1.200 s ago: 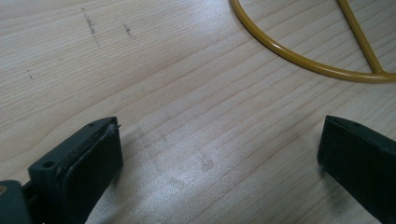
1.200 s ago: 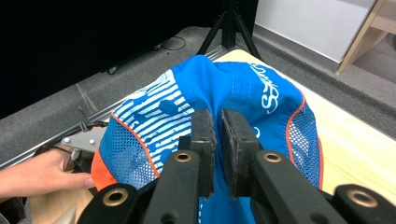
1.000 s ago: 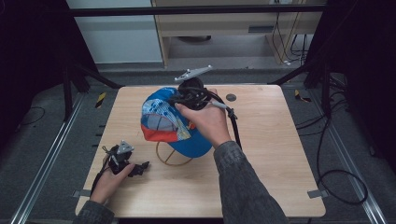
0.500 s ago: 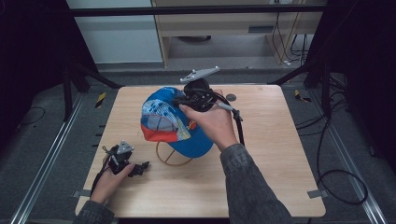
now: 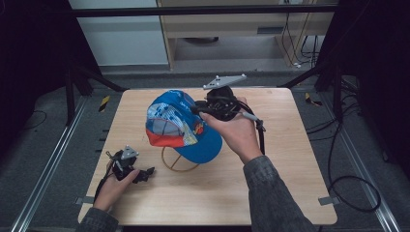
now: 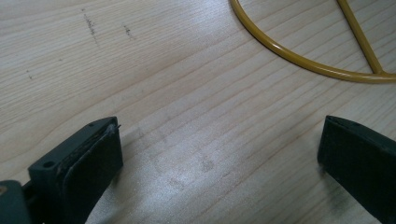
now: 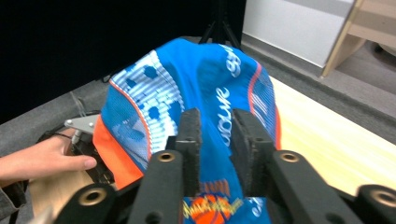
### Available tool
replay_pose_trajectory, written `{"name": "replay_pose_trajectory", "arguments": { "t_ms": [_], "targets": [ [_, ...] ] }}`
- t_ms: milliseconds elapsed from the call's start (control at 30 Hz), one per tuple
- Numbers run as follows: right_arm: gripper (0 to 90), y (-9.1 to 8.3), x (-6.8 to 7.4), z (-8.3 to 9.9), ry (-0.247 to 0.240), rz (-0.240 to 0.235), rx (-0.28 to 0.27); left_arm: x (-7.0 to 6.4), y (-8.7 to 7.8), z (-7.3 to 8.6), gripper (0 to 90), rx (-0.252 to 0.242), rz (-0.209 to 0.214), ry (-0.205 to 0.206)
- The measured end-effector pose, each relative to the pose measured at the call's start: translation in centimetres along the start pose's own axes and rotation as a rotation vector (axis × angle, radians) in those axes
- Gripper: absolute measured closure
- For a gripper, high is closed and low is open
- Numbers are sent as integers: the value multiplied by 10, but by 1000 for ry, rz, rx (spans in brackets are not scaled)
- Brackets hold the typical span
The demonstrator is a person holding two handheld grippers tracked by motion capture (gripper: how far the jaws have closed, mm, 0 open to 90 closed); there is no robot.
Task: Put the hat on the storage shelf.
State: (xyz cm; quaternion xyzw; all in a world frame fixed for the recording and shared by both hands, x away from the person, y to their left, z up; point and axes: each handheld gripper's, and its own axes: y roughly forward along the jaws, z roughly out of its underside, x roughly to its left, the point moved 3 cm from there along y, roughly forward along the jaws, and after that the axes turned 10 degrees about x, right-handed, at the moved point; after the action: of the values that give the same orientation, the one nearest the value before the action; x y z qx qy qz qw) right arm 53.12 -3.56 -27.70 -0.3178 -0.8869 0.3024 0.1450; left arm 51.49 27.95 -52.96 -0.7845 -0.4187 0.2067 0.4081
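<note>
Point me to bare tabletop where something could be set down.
Free: the right side of the table, beyond the right hand, and the far-left corner behind the blue cap. Crowded: mid-left, around the cap, yellow wire stand and left gripper.

Wooden table [image 5: 300, 169], grey floor [image 5: 43, 140], dark surroundings

A fixed overhead camera looks forward and down across the wooden table [image 5: 300, 159]. Gripper-mounted cameras sit close: the left skims the tabletop; the right faces the blue cap [image 7: 205, 93], lying centre frame overhead.
</note>
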Motion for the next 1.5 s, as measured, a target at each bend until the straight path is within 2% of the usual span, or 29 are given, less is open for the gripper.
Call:
{"name": "replay_pose_trajectory", "arguments": {
  "t_ms": [133, 400, 567, 733, 1033, 1200, 1300, 1400, 1500],
  "targets": [
    [569, -6, -8, 11, 23, 27, -6, 0, 0, 0, 0, 0, 0, 0],
    [237, -19, -23, 34, 77, 112, -20, 0, 0, 0, 0, -1, -1, 0],
    [97, -26, -29, 55, 67, 154, -10, 0, 0, 0, 0, -1, 1, -3],
    [66, -28, -36, 83, 46, 178, 11, 0, 0, 0, 0, 2, -2, 3],
    [108, -24, -60, 141, 81, 240, 76, 0, 0, 0, 0, 2, -2, 3],
    [119, -22, -69, 167, 104, 261, 81, 0, 0, 0, 0, 2, -2, 3],
    [119, -22, -75, 184, 109, 304, 76, 0, 0, 0, 0, 2, -2, 3],
    [120, -21, -79, 199, 115, 327, 77, 0, 0, 0, 0, 2, -2, 3],
    [121, -16, -83, 218, 114, 356, 109, 0, 0, 0, 0, 2, -2, 2]
  ]
}}
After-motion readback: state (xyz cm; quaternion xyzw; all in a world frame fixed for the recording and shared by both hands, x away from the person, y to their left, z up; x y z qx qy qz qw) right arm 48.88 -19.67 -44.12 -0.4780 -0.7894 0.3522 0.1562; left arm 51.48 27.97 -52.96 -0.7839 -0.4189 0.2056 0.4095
